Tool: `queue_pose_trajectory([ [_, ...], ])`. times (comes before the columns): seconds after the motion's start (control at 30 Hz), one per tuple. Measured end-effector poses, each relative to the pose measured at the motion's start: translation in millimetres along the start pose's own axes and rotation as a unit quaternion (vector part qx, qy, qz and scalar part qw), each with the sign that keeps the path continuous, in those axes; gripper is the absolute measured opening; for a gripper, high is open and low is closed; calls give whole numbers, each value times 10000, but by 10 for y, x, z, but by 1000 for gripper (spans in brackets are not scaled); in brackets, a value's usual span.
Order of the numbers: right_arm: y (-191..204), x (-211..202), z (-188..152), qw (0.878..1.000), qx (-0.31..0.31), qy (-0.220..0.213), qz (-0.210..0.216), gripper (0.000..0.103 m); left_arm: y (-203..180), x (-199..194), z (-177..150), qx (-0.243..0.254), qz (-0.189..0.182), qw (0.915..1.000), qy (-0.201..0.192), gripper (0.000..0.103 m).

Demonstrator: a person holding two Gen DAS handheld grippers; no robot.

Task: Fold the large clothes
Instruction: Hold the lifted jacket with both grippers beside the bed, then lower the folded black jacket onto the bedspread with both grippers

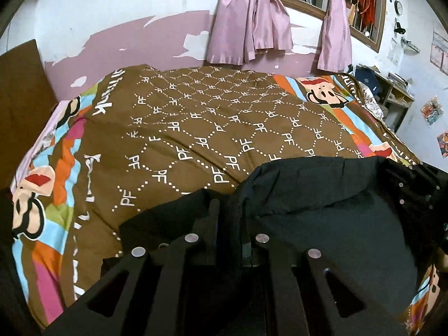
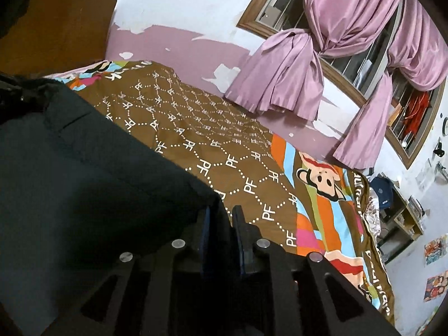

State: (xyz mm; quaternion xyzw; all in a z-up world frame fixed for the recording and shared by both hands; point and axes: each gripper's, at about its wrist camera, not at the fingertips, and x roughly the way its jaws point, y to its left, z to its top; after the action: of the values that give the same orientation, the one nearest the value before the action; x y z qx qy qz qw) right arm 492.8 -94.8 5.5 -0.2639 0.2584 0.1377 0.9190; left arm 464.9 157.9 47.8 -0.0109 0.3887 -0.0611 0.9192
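A large black garment [image 1: 322, 210] hangs over the near edge of a bed with a brown patterned cover [image 1: 196, 117]. My left gripper [image 1: 228, 210] is shut on a fold of it, and black cloth drapes over both fingers. In the right wrist view the same garment [image 2: 98, 182] fills the lower left above the bed cover [image 2: 224, 140]. My right gripper [image 2: 222, 218] has its blue pads a little apart, with the garment's edge lying between them and not visibly pressed. Most of the garment below the grippers is hidden.
A brown headboard [image 1: 22, 89] stands at the bed's left end. Tied pink curtains [image 1: 252, 22] hang over a barred window on the far wall. A wooden shelf with bags [image 1: 392, 89] stands past the bed's right end.
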Motion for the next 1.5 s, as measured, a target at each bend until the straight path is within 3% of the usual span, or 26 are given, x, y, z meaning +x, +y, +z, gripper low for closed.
queue_pose_trajectory([
  [0.13, -44, 61, -3, 9999, 124, -62, 100, 25, 14, 55, -40, -30, 13, 10000, -64, 11],
  [0.2, -72, 66, -12, 9996, 200, -67, 162, 36, 20, 72, -46, -81, 20, 9999, -85, 16],
  [0.23, -83, 51, -19, 9995, 238, -88, 190, 46, 30, 75, -50, -105, 38, 9999, -100, 18],
  [0.27, -109, 24, -28, 9992, 299, -146, 215, 58, 34, 73, -43, -122, 61, 9998, -108, 24],
  [0.33, -153, -37, -21, 9985, 391, -291, 236, 67, 48, 44, -37, -195, 135, 9996, -161, 37],
  [0.4, -189, -120, -15, 9976, 445, -430, 317, 73, 85, -28, -37, -319, 209, 9987, -331, 59],
  [0.47, -211, -220, -11, 9964, 473, -553, 443, 82, 113, -111, -44, -457, 287, 9971, -534, 72],
  [0.57, -230, -356, 5, 9944, 505, -737, 568, 92, 173, -240, -45, -732, 248, 9941, -763, 78],
  [0.73, -282, -638, 15, 9881, 732, -960, 952, 94, 164, -491, -48, -824, 406, 9892, -1139, 78],
  [0.8, -338, -715, -11, 9808, 1028, -952, 1356, 95, 104, -658, -84, -807, 757, 9832, -1452, 79],
  [0.83, -367, -747, -42, 9739, 1253, -891, 1667, 96, 70, -734, -109, -794, 808, 9808, -1588, 81],
  [0.9, -362, -773, -120, 9631, 1568, -694, 2073, 96, -22, -853, -174, -731, 714, 9785, -1794, 95],
  [0.97, -293, -782, -226, 9568, 1696, -457, 2317, 96, -126, -917, -245, -609, 580, 9791, -1853, 97],
  [1.17, -35, -920, -586, 9529, 1435, -155, 2668, 96, -449, -840, -508, -187, -50, 9916, -1279, 97],
  [1.3, 96, -917, -736, 9608, 1102, 19, 2544, 96, -702, -703, -735, 256, -360, 9950, -894, 97],
  [1.5, 65, -699, -714, 9631, 1262, 73, 2376, 96, -921, -325, -852, 785, 86, 9958, -467, 97],
])
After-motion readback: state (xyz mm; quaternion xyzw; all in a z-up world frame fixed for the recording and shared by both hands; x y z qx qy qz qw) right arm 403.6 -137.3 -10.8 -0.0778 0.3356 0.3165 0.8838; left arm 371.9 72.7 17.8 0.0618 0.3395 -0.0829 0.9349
